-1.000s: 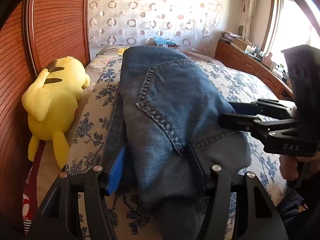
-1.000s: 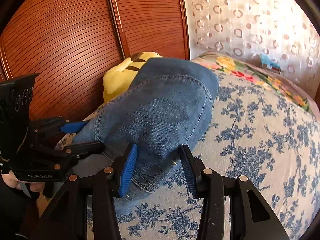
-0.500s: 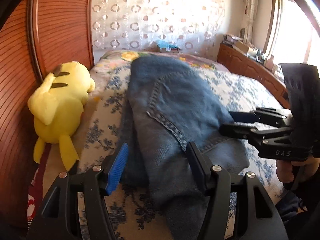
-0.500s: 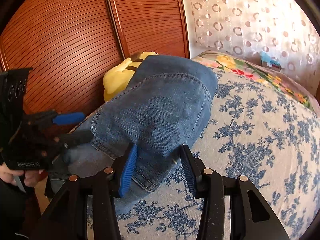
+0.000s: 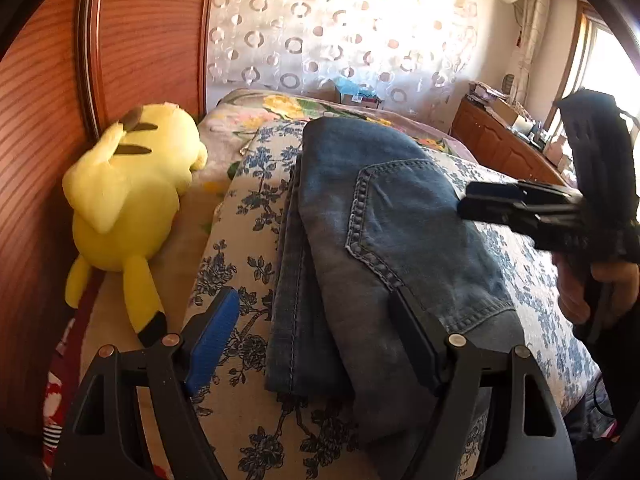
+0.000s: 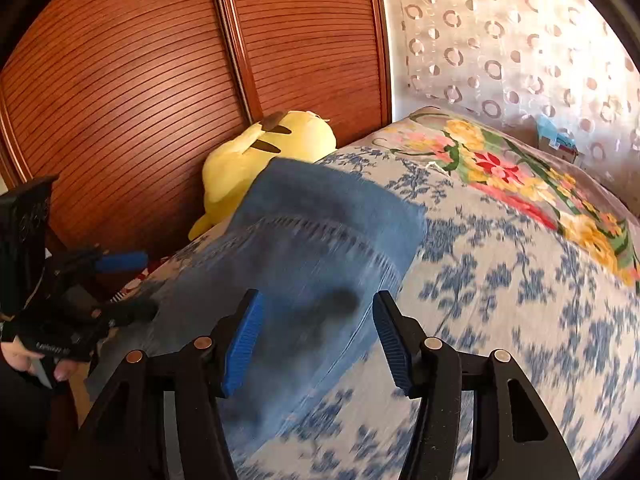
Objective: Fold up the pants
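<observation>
a yellow plush toy [image 5: 128,184] lies at the bed's left edge. the left gripper [image 5: 316,336] hangs over the folded jeans [image 5: 384,232] on the floral bedspread [image 5: 240,240], jaws opening, gripping nothing. the right gripper [image 6: 316,336] likewise spreads above the denim, untouching.

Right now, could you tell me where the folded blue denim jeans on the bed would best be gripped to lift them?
Probably the near end of the folded blue denim jeans, where the layers stack and overhang the floral bedspread. Come in low from the bed's near side, one finger under the stack, one above; both grippers already face it, jaws opening.
</observation>
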`<move>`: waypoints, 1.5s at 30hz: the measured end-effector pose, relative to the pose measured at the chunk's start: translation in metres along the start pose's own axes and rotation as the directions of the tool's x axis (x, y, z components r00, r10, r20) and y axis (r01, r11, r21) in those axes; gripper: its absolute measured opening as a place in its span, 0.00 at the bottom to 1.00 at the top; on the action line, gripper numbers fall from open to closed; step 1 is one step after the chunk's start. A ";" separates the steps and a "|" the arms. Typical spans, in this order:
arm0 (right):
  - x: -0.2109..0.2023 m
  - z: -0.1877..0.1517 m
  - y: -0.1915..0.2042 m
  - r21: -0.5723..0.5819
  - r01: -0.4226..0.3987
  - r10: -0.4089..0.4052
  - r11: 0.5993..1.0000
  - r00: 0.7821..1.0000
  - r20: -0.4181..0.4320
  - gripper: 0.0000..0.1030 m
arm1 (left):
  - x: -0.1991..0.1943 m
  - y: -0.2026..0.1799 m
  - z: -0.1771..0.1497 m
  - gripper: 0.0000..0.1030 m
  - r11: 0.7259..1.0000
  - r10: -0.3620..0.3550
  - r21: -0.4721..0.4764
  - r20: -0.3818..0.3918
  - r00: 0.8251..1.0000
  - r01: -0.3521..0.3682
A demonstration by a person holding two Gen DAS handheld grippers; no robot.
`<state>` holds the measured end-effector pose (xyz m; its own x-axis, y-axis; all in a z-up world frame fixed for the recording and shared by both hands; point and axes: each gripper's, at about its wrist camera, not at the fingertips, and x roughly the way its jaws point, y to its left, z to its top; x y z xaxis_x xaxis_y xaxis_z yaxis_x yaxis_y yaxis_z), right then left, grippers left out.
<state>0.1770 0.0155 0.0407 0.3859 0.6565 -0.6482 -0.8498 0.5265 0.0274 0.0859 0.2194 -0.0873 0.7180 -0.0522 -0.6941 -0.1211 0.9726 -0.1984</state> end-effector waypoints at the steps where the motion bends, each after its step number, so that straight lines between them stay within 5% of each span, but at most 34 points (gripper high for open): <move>1: 0.005 0.004 -0.004 -0.001 -0.003 0.003 1.000 1.000 -0.004 0.58 | 0.001 0.001 0.000 0.76 1.000 -0.003 -0.006 -0.002 1.000 0.003; 5: 0.024 0.021 -0.018 0.007 -0.006 0.006 1.000 1.000 -0.003 0.79 | 0.006 0.002 -0.001 0.77 1.000 -0.010 -0.015 -0.013 1.000 0.010; 9: 0.042 0.030 -0.031 0.008 -0.010 0.010 1.000 1.000 -0.017 0.81 | 0.008 0.004 0.000 0.89 0.999 0.025 -0.019 -0.017 1.000 -0.026; 20: 0.094 0.038 -0.050 0.051 -0.116 0.120 0.992 0.990 -0.072 0.83 | 0.015 0.007 -0.004 0.89 0.997 0.000 -0.073 -0.064 0.998 -0.005; 28: 0.107 0.039 -0.050 0.041 -0.106 0.108 0.994 0.991 -0.080 0.84 | 0.002 -0.003 0.000 0.89 0.994 -0.062 -0.092 -0.030 0.998 0.059; 35: 0.104 0.036 -0.054 0.060 -0.122 0.127 0.991 0.989 -0.081 0.84 | 0.025 0.000 -0.002 0.89 0.990 -0.067 -0.128 -0.092 0.994 0.055; 40: 0.104 0.035 -0.054 0.065 -0.135 0.140 0.989 0.987 -0.078 0.77 | 0.029 0.006 -0.007 0.86 0.981 -0.106 -0.173 -0.074 0.992 0.092; 45: 0.098 0.035 -0.050 0.056 -0.141 0.144 0.988 0.987 -0.067 0.51 | 0.026 -0.004 -0.008 0.66 0.983 -0.123 -0.143 -0.074 0.990 0.112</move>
<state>0.2701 0.0724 0.0029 0.2344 0.6879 -0.6870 -0.8740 0.4585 0.1609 0.0996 0.2127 -0.1104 0.6750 -0.1882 -0.7134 -0.1366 0.9183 -0.3715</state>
